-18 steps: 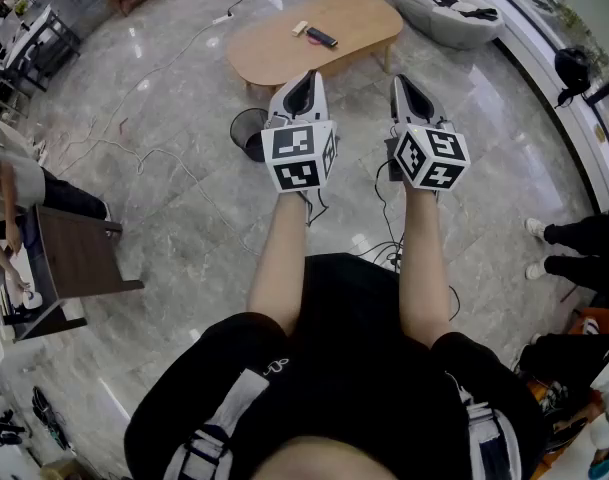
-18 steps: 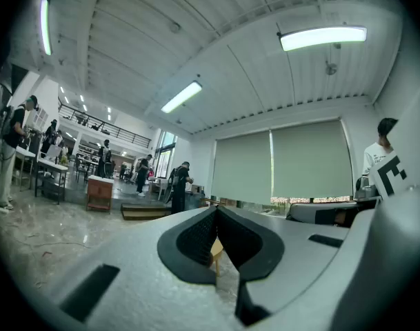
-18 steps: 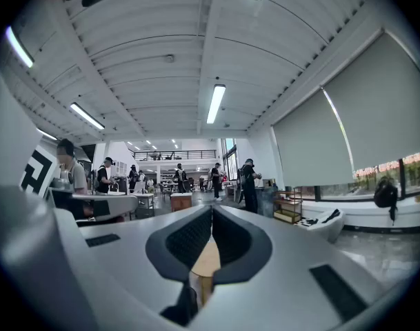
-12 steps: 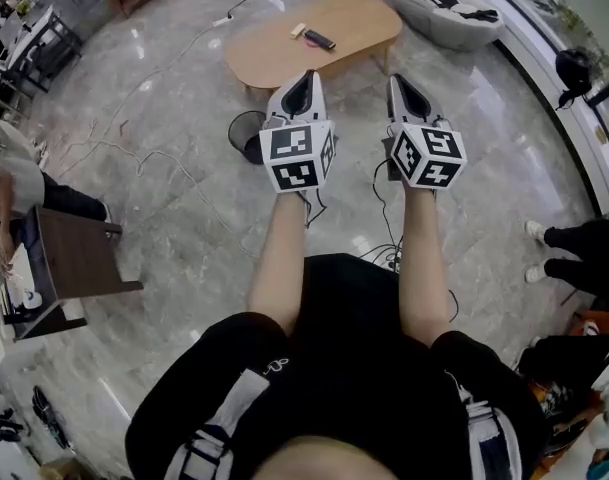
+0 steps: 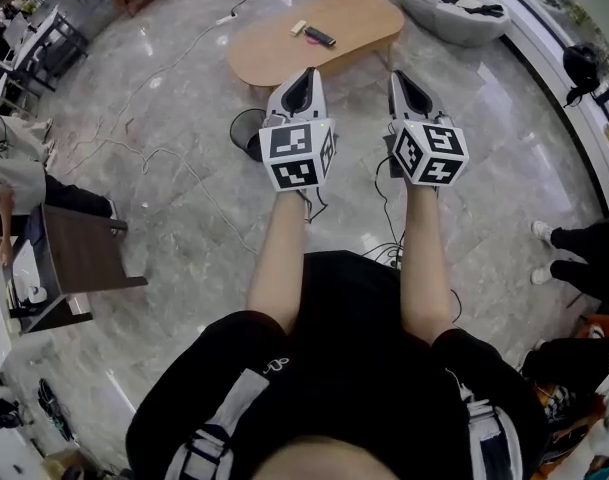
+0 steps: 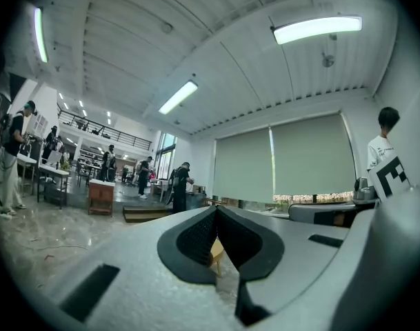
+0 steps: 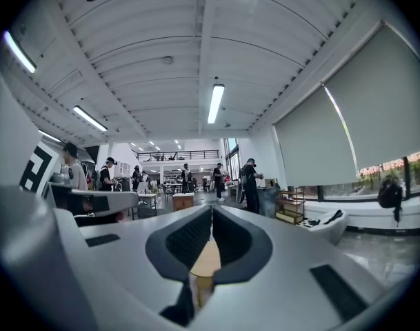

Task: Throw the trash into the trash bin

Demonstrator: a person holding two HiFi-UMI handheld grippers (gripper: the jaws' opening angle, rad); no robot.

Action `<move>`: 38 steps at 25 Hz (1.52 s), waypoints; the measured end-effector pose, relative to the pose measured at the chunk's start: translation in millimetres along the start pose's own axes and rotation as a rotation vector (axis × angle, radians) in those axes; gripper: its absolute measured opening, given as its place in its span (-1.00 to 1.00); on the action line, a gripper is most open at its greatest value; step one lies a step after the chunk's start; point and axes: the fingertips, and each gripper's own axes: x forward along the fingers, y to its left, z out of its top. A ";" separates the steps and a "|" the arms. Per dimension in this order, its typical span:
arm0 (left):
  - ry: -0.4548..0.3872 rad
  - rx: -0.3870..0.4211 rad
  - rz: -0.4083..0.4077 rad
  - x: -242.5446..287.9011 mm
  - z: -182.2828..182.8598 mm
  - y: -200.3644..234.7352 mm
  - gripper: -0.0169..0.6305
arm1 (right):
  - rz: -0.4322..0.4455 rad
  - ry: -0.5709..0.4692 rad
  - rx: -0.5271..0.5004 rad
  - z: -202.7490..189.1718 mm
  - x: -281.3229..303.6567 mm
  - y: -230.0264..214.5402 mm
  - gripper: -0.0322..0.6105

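Left claw point(image 5: 305, 76) and right claw point(image 5: 397, 76) side by side, both closed on nothing, bin point(image 5: 245, 134) just left of left claw, table point(image 5: 279, 53) ahead.

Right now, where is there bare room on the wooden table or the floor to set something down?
The table is bare at its right end, toward the beanbag, and at its left end near the bin. Only the far middle is taken, by a remote and a small white item. Cables cross the floor left of the bin.
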 end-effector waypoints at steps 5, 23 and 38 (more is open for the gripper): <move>0.024 -0.007 0.039 -7.6 -10.5 13.7 -0.94 | 0.011 0.017 0.017 -11.3 -0.4 0.9 -0.86; 0.047 -0.056 -0.039 112.7 -59.8 25.3 -0.94 | -0.065 0.053 -0.045 -47.4 68.2 -69.9 -0.86; 0.174 -0.129 0.071 379.3 -87.4 227.6 -0.94 | 0.037 0.112 0.012 -72.3 410.5 -85.7 -0.86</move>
